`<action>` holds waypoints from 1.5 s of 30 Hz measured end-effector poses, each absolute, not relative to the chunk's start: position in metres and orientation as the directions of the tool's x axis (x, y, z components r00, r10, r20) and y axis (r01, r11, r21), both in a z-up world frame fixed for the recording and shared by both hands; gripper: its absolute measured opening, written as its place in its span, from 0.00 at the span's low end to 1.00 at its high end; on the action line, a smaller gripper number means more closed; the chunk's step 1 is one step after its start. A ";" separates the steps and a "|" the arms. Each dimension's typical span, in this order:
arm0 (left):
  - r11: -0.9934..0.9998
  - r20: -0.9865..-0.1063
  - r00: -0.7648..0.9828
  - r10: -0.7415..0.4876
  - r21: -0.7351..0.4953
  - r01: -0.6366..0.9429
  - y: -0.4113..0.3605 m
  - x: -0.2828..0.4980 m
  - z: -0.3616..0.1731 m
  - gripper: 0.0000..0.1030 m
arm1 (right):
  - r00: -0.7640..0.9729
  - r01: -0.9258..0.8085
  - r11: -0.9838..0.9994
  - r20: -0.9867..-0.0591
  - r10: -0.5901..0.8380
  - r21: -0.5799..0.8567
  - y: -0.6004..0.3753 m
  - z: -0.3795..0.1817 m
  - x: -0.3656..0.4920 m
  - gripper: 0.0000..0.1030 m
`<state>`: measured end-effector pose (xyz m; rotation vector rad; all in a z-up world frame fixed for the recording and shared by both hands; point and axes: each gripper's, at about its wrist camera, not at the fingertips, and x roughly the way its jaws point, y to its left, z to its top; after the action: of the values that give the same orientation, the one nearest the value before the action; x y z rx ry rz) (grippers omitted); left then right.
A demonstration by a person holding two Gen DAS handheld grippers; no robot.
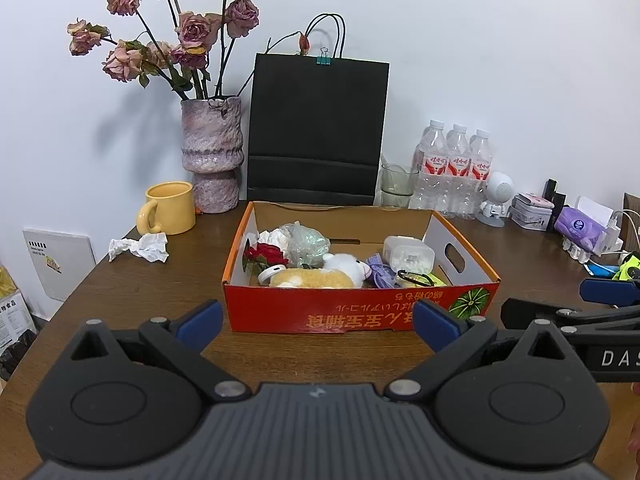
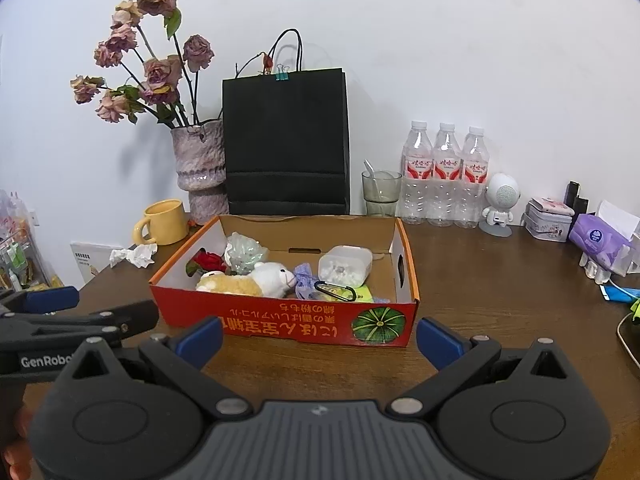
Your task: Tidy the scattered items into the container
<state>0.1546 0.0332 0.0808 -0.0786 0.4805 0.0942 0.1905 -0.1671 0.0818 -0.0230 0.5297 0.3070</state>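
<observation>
Both grippers' jaws gape empty; red box (image 1: 360, 312) just beyond.

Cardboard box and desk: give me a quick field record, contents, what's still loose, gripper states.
container: red cardboard box, open top, mid-desk
inside: plush toy, red fabric rose, crumpled plastic bag, white lidded tub, carabiner
still loose: crumpled tissue, beside the yellow mug, left of the box
left gripper: open, empty, in front of the box
right gripper: open, empty, in front of the box
</observation>
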 end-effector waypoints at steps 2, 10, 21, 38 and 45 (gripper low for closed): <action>0.993 -0.464 0.883 0.073 -0.052 -0.109 0.032 0.154 0.081 1.00 | 0.818 -0.292 0.955 -0.502 0.281 0.058 -0.168 0.082 0.190 1.00; 0.993 -0.468 0.881 0.076 -0.048 -0.111 0.031 0.155 0.080 1.00 | 0.816 -0.290 0.955 -0.506 0.278 0.057 -0.169 0.081 0.190 1.00; 0.993 -0.471 0.878 0.081 -0.043 -0.114 0.030 0.155 0.079 1.00 | 0.815 -0.289 0.956 -0.509 0.276 0.056 -0.169 0.080 0.189 1.00; 0.993 -0.474 0.876 0.086 -0.035 -0.116 0.031 0.155 0.078 1.00 | 0.813 -0.288 0.956 -0.514 0.272 0.050 -0.167 0.077 0.188 1.00; 0.993 -0.476 0.875 0.088 -0.031 -0.116 0.032 0.154 0.078 1.00 | 0.811 -0.289 0.956 -0.517 0.273 0.051 -0.166 0.076 0.188 1.00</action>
<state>0.1541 0.0316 0.0779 -0.0589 0.4945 0.1065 0.1882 -0.1660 0.0760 -0.0304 0.5478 0.2999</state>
